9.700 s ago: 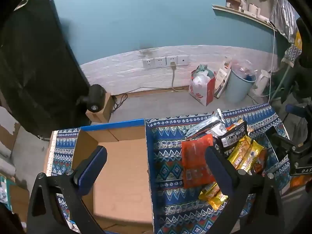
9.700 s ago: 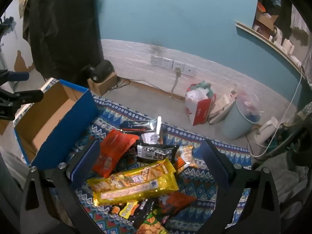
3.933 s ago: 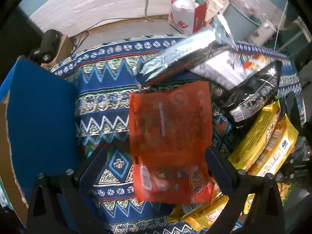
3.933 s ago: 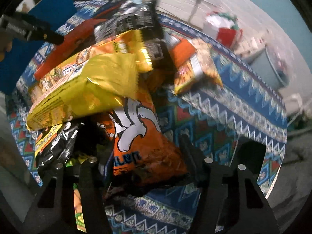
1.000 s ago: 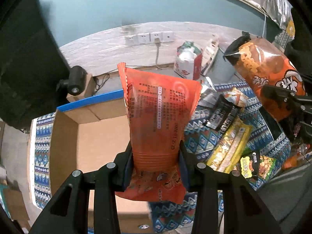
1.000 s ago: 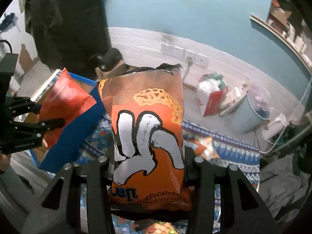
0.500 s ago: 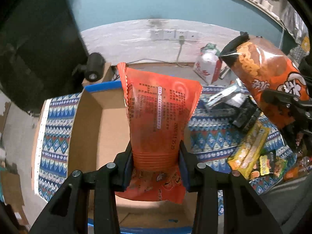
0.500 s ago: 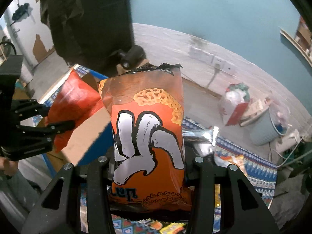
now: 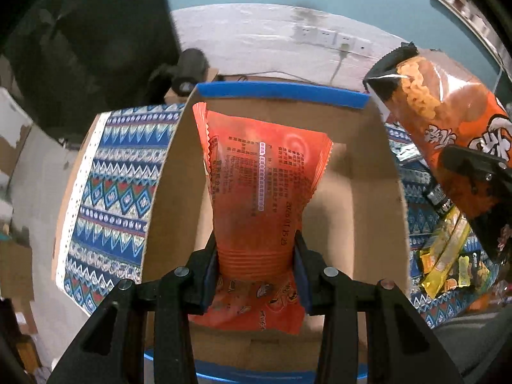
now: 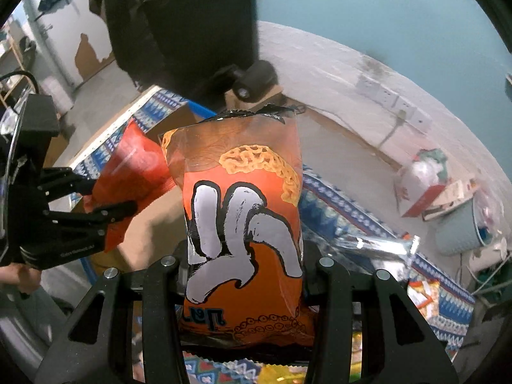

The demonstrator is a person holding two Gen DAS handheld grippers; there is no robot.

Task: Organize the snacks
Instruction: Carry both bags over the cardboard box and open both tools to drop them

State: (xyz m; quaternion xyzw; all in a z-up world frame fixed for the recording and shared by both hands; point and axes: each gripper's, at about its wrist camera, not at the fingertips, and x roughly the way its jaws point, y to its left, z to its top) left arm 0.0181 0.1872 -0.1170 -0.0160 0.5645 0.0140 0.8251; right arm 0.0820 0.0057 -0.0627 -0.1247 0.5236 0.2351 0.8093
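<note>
Dim indoor light, fisheye bending, dark vignetted corners, motion-blurred background

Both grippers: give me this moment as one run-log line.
left gripper: shut on red snack packet, over cardboard box | right gripper: shut on orange puff bag | box: no snacks visible

Between the black fingers [image 9: 204, 265] with blue pads sits a plain orange-red packet [image 9: 259, 192] printed with small dark text and one pale lilac line. Beyond the fingertips the cardboard box [image 9: 368, 198] is brown inside with a bright blue rim. To the left of the fingers lies a cloth [image 9: 115, 185] in blue, white, teal and red zigzag bands. The orange bag [image 10: 243, 224] between the other black fingers [image 10: 332, 275] carries bold white shapes outlined in black, a yellow puffed-snack picture and a black top edge.
</note>
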